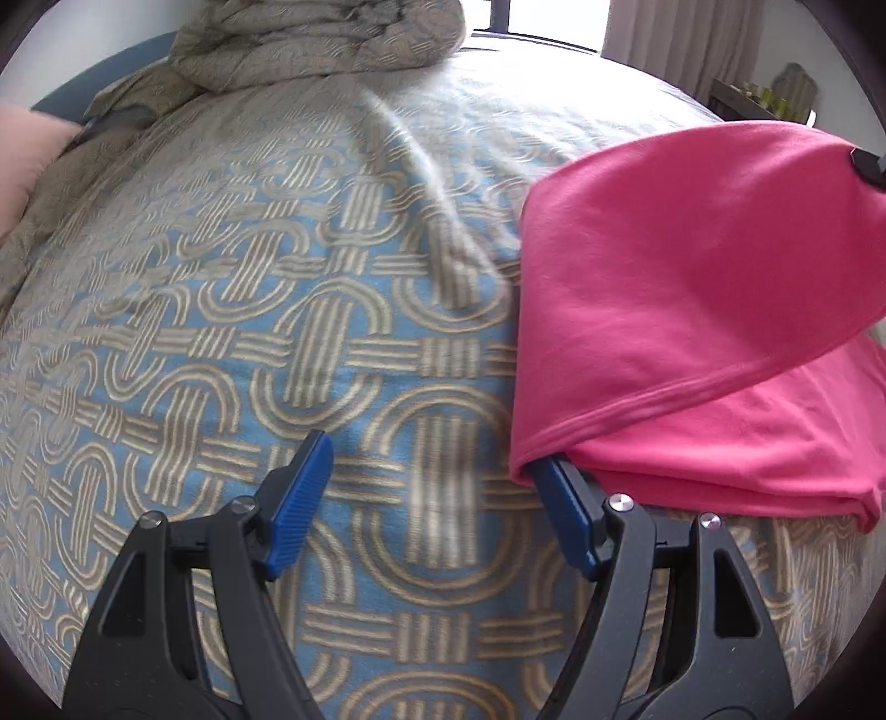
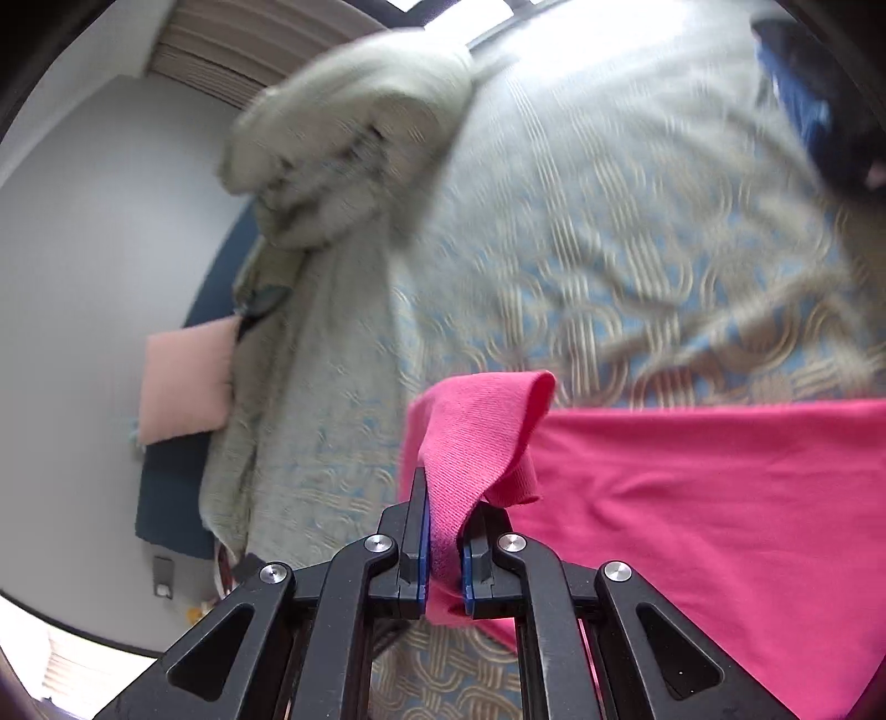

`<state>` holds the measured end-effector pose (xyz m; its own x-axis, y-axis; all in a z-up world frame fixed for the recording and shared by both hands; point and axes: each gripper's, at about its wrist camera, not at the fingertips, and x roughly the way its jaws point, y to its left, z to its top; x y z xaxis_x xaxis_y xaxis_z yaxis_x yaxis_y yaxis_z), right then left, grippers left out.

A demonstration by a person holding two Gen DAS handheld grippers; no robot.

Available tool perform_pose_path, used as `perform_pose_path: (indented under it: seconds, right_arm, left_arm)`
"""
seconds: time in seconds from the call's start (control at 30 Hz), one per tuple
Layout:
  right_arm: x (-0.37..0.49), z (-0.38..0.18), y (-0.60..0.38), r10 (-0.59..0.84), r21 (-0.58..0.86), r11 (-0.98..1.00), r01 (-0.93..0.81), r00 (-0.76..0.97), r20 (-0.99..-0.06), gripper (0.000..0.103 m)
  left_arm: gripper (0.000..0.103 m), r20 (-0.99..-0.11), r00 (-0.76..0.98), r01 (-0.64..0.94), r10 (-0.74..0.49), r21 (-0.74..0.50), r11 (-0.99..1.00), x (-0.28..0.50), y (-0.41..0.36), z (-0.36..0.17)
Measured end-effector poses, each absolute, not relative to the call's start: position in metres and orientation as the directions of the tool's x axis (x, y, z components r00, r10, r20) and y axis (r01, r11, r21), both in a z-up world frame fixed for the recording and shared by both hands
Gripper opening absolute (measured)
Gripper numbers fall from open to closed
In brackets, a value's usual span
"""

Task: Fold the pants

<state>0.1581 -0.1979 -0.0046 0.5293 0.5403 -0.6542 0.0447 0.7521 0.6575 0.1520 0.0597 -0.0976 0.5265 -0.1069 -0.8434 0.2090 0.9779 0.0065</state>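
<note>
Pink pants (image 1: 692, 288); blue bedspread (image 1: 277, 332) with tan interlocking loops; pale pink pillow (image 2: 185, 382); blue-padded black claws

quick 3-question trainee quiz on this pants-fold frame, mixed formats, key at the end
1. True or false: the left gripper is clamped on the pink pants.
2. Which gripper pinches a bunched edge of the pants? A) left B) right C) neither
3. Fill in: the crumpled beige blanket lies at the far end of the patterned ____.

Key
1. False. Its jaws stand wide apart; one blue finger pad sits tucked under the lifted fold without gripping it.
2. B. The right gripper is shut on the fabric.
3. Bedspread.
</note>
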Motion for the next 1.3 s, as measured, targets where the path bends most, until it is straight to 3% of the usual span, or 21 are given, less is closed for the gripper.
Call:
perform_pose_path:
  seconds: [0.2, 0.57, 0.63, 0.77, 0.9, 1.03, 1.17, 1.23, 1.3]
  right_arm:
    - [0.136, -0.015, -0.229, 0.492, 0.643, 0.756, 0.119, 0.545, -0.679, 0.007]
    - [0.115, -0.062, -0.268, 0.431, 0.601, 0.767, 0.223, 0.515, -0.741, 0.008]
    - [0.114, -0.069, -0.269, 0.397, 0.564, 0.792, 0.234, 0.505, -0.767, 0.012]
    - [0.106, -0.086, -0.28, 0.188, 0.363, 0.874, 0.324, 0.462, -0.866, 0.021]
    - [0.089, -0.093, -0.302, 0.168, 0.364, 0.853, 0.375, 0.463, -0.87, 0.024]
    - [0.078, -0.087, -0.31, 0.158, 0.367, 0.849, 0.381, 0.479, -0.864, 0.025]
    - [0.07, -0.085, -0.294, 0.311, 0.486, 0.829, 0.276, 0.495, -0.811, 0.031]
    - [0.072, -0.092, -0.279, 0.242, 0.37, 0.896, 0.246, 0.428, -0.871, 0.034]
    - [0.067, -0.09, -0.277, 0.206, 0.328, 0.918, 0.222, 0.44, -0.874, 0.034]
  left_arm:
    - [0.074, -0.832, 0.548, 0.287, -0.079, 0.098, 0.953, 0.144, 0.034, -0.094]
    - [0.074, -0.848, 0.519, 0.337, -0.105, 0.09, 0.937, 0.141, 0.02, -0.098]
    - [0.074, -0.851, 0.514, 0.326, -0.104, 0.082, 0.942, 0.142, 0.022, -0.098]
    - [0.074, -0.856, 0.511, 0.287, -0.078, 0.084, 0.954, 0.147, 0.034, -0.1]
    - [0.074, -0.865, 0.493, 0.273, -0.094, 0.051, 0.961, 0.149, 0.044, -0.1]
    - [0.075, -0.857, 0.512, 0.276, -0.058, 0.1, 0.956, 0.144, 0.04, -0.1]
    - [0.075, -0.86, 0.508, 0.274, -0.042, 0.115, 0.955, 0.145, 0.039, -0.102]
    - [0.075, -0.862, 0.506, 0.266, -0.041, 0.111, 0.958, 0.146, 0.04, -0.103]
    - [0.075, -0.862, 0.505, 0.262, -0.03, 0.121, 0.957, 0.144, 0.04, -0.102]
